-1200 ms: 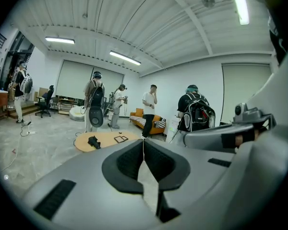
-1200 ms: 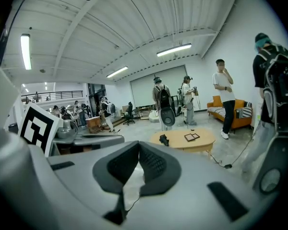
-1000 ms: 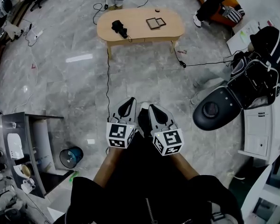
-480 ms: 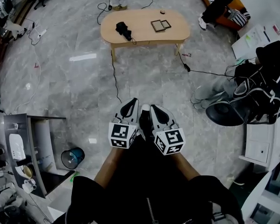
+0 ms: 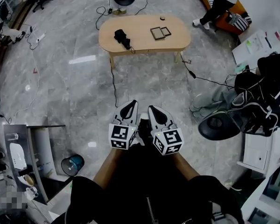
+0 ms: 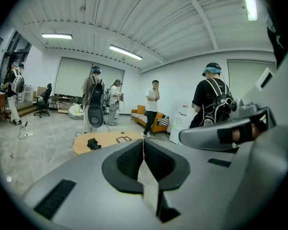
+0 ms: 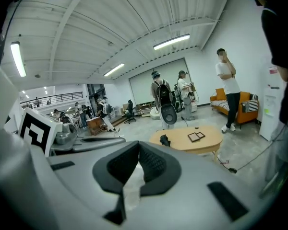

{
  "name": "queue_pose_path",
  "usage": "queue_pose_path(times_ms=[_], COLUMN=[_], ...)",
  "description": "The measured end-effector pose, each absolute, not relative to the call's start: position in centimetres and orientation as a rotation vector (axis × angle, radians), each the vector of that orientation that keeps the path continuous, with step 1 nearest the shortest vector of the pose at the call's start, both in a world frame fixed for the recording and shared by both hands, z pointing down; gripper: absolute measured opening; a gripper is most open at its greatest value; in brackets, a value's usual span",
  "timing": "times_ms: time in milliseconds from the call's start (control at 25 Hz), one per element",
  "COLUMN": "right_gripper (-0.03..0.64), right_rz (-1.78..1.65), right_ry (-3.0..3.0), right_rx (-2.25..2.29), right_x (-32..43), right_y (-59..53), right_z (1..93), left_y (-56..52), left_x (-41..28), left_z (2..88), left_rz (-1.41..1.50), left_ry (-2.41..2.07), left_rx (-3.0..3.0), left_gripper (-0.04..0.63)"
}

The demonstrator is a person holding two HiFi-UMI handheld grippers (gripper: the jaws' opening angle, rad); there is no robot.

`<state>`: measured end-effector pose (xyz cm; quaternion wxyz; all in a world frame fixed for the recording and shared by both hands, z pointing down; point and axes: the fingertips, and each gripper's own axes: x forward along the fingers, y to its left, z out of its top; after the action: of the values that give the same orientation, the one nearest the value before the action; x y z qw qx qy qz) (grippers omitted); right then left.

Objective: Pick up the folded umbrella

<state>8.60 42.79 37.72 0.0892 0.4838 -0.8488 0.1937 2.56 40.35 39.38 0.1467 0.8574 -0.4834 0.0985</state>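
Observation:
The folded umbrella (image 5: pixel 122 37) is a small black bundle lying on the left part of an oval wooden table (image 5: pixel 177 31), far ahead across the floor. It also shows in the left gripper view (image 6: pixel 92 143) and the right gripper view (image 7: pixel 164 140). My left gripper (image 5: pixel 129 107) and right gripper (image 5: pixel 155 110) are held side by side close to my body, well short of the table. Both point towards it. Each has its jaws shut with nothing between them, as the left gripper (image 6: pixel 143 140) and right gripper (image 7: pixel 138 143) show in their own views.
Two dark flat frames (image 5: pixel 158 32) lie on the table. A black cable (image 5: pixel 114 78) runs over the marble floor from the table towards me. A person with a backpack (image 5: pixel 266 97) and a round black seat (image 5: pixel 218 125) are at the right; a bin (image 5: pixel 72 163) and shelf (image 5: pixel 18 153) at the left.
Both grippers have been carried together over the floor towards the table, jaws still shut. The person and round black seat at the right have shifted.

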Motion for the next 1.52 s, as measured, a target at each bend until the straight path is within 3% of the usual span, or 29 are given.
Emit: queue_pose_path(times_ms=[920,1520], right_gripper=[0.011,0.011], right_rz=[0.608,0.601], right_ry=[-2.605,-2.638], right_rx=[1.32,1.308], right_x=[10.0,11.9], right_y=[29.0,25.8], right_z=[37.3,37.1], left_y=[28.3,25.4], left_x=[2.5,4.1], left_z=[38.7,37.9], left_rz=[0.304,0.314], left_ry=[-1.55,-1.593], left_rx=[2.385,2.388], left_gripper=[0.015,0.015])
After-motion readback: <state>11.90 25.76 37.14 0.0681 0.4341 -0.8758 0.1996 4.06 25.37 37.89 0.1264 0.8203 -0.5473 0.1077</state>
